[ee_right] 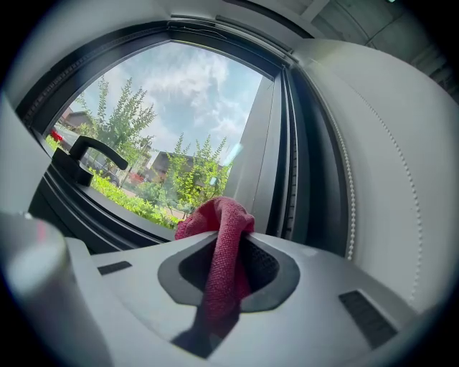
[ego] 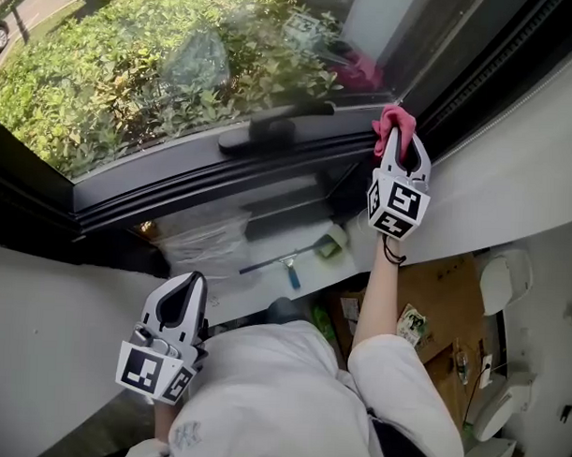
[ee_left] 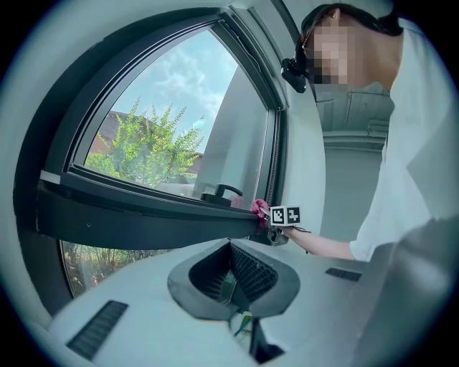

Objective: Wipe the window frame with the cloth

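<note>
Daylight comes through a dark frame [ego: 175, 186] set in a white wall [ego: 522, 175], with shrubs [ego: 132, 68] beyond the glass and a black handle [ego: 271, 130] on the lower rail. The right gripper [ego: 396, 135] pinches the red cloth [ego: 395, 119] at the rail's right corner. The cloth runs lengthwise between the jaws, its bunched end poking forward toward the glass. The left gripper [ego: 192, 281] hangs low, jaws pressed together, empty.

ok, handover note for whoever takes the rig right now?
Right gripper: shut on the pink cloth, held at the window frame, at its right corner.
Left gripper: shut, empty, low by the wall, away from the window.
Done: cloth in grip and at the frame; how much is wiped cannot be told.
To do: probably wipe along the frame toward the handle.
</note>
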Action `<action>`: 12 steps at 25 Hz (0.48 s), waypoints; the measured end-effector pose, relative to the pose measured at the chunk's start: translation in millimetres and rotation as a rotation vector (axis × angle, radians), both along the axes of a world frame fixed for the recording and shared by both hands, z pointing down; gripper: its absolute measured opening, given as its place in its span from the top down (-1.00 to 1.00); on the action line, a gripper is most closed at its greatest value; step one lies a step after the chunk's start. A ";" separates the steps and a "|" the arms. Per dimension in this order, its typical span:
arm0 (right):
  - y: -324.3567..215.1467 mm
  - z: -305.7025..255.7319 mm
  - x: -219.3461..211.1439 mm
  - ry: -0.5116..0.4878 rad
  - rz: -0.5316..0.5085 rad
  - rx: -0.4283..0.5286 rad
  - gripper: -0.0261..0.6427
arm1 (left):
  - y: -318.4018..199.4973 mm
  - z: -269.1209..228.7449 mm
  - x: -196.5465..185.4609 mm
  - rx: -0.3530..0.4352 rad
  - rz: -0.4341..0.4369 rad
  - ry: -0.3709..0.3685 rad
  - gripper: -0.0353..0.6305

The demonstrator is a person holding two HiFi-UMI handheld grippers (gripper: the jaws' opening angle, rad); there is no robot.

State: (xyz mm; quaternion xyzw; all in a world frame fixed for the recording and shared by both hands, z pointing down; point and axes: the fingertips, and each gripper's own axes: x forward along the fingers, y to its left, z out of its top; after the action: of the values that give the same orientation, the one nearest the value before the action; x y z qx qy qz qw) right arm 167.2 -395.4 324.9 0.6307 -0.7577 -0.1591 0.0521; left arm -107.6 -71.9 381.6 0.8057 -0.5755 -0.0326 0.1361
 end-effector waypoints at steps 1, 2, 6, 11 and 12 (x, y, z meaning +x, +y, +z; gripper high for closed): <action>0.5 -0.2 -1.1 0.002 0.000 0.001 0.73 | 0.3 0.1 -0.5 0.000 0.000 0.000 0.87; 1.0 -0.3 -2.0 0.003 0.001 0.002 0.73 | 0.7 0.2 -1.0 -0.001 0.000 0.000 0.87; 3.0 -0.3 -5.4 0.005 0.003 0.004 0.73 | 2.5 1.3 -4.7 -0.002 -0.004 0.002 0.87; 5.2 -0.8 -9.6 0.011 0.008 0.005 0.74 | 3.3 0.9 -7.8 0.001 -0.006 0.004 0.87; 5.4 -0.7 -10.1 0.013 0.009 0.005 0.74 | 3.4 0.9 -8.2 0.001 -0.007 0.004 0.87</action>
State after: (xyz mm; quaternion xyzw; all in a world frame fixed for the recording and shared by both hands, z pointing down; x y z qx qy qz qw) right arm 157.1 -390.0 324.1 0.6331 -0.7543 -0.1646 0.0562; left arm -115.8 -68.5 382.5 0.8038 -0.5779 -0.0348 0.1368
